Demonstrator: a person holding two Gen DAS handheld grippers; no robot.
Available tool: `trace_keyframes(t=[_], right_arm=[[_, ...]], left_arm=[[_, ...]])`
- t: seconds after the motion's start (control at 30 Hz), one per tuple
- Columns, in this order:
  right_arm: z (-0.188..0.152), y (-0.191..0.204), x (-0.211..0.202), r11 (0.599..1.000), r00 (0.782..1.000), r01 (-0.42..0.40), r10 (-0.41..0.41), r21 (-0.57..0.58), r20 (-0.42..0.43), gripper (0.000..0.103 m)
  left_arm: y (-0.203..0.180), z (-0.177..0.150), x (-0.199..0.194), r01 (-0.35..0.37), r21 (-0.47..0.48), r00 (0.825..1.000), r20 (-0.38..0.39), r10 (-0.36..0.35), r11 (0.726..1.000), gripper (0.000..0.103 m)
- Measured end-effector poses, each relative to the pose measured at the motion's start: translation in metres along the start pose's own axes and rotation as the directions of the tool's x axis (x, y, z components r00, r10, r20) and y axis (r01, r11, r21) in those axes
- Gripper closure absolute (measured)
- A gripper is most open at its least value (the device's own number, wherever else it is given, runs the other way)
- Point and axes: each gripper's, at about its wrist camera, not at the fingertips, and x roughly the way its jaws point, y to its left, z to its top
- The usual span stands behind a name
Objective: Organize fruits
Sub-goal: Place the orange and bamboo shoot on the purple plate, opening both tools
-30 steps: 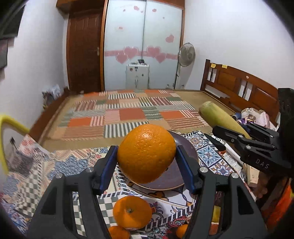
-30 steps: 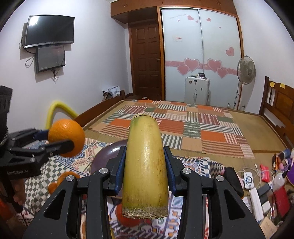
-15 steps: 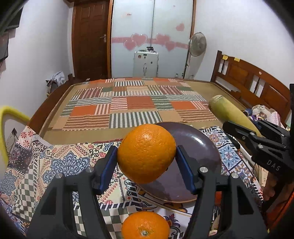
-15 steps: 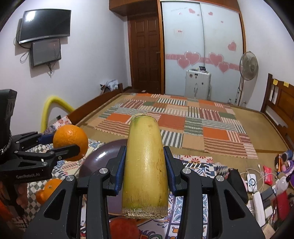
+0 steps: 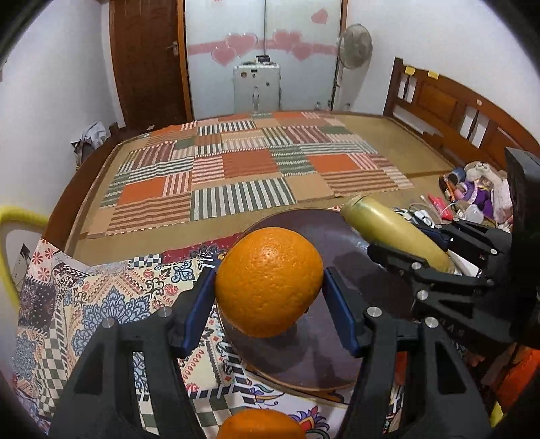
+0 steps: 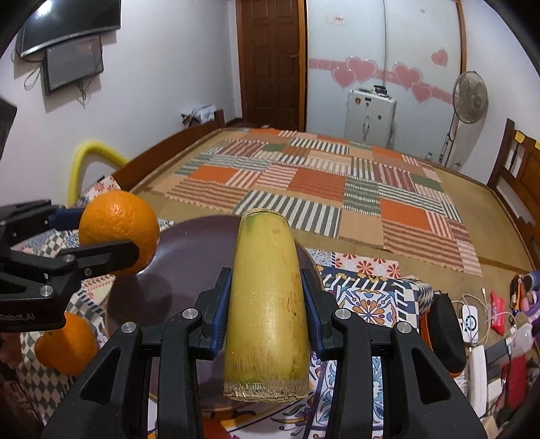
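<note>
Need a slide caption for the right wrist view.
Right tool grips a yellow-green stalk above the dark plate; left tool holds an orange alongside.

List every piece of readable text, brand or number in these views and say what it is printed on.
"Robot.AI": white lettering, its start cut off by the picture edge, on the black body of the left tongs, seen from the right wrist.
Faint embossed letters on the body of the right tongs: too dim to read.
Small sticker high on the sliding door: too blurred to read.
Nothing else legible.
</note>
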Motion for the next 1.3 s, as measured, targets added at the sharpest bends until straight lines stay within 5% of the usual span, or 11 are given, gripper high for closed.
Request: trace_keyframes(t=[0.67, 1.03, 1.2, 1.3], right_arm=[[0.001, 0.004, 0.025, 1.000, 0.997, 0.008, -0.010, -0.022, -0.076, 0.067], [-0.002, 0.005, 0.033, 1.000, 0.994, 0.001, -0.003, -0.019, -0.106, 0.066], [0.001, 0.007, 0.023, 1.000, 0.998, 0.016, -0.018, -0.026, -0.062, 0.044], [0.003, 0.009, 0.014, 0.999, 0.999, 0.027, -0.028, -0.029, -0.041, 0.044]], left_arm=[[-0.008, 0.008, 0.043, 0.016, 0.011, 0.989, -0.150, -0.014, 1.000, 0.039], [-0.012, 0.014, 0.028, 0.004, 0.030, 0.998, -0.058, -0.003, 1.000, 0.037], [-0.010, 0.020, 0.007, -0.016, 0.035, 1.000, 0.004, 0.015, 0.999, 0.034], [-0.007, 0.018, -0.011, -0.032, 0.038, 0.999, 0.045, 0.030, 0.999, 0.034]])
